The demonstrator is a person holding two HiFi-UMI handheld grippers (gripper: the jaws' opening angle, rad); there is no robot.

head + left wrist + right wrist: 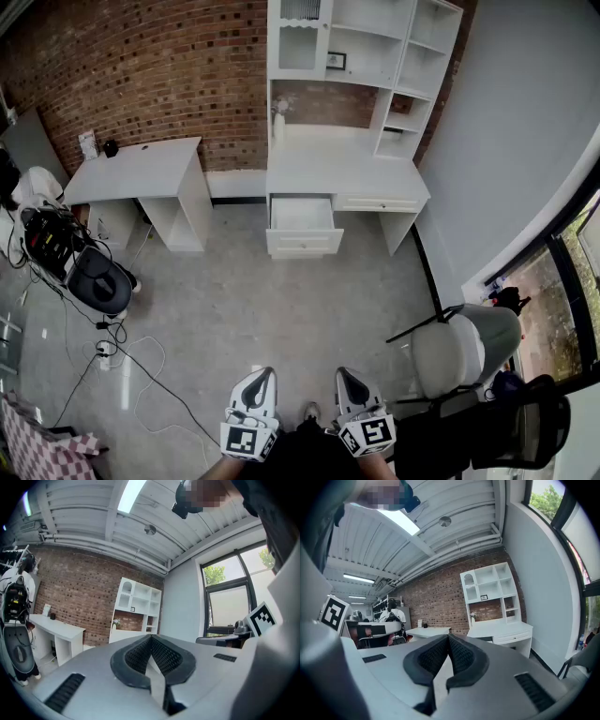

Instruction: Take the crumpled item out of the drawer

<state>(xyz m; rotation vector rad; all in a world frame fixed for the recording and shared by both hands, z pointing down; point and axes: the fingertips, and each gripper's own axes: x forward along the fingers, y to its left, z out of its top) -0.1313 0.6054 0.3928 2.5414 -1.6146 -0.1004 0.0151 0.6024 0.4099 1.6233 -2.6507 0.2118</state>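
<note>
The open drawer juts out of the white desk with a hutch against the brick wall, far ahead of me. Its inside looks pale, and I cannot make out a crumpled item in it from here. My left gripper and right gripper are held low and close to my body, side by side, well away from the desk. Both are shut with nothing between the pads. The left gripper's black ribbed pads meet at the tips in its own view. The right gripper's pads meet the same way.
A second white desk stands to the left. A dark office chair and floor cables lie at the left. A grey chair and a black mesh chair stand at the right by the window.
</note>
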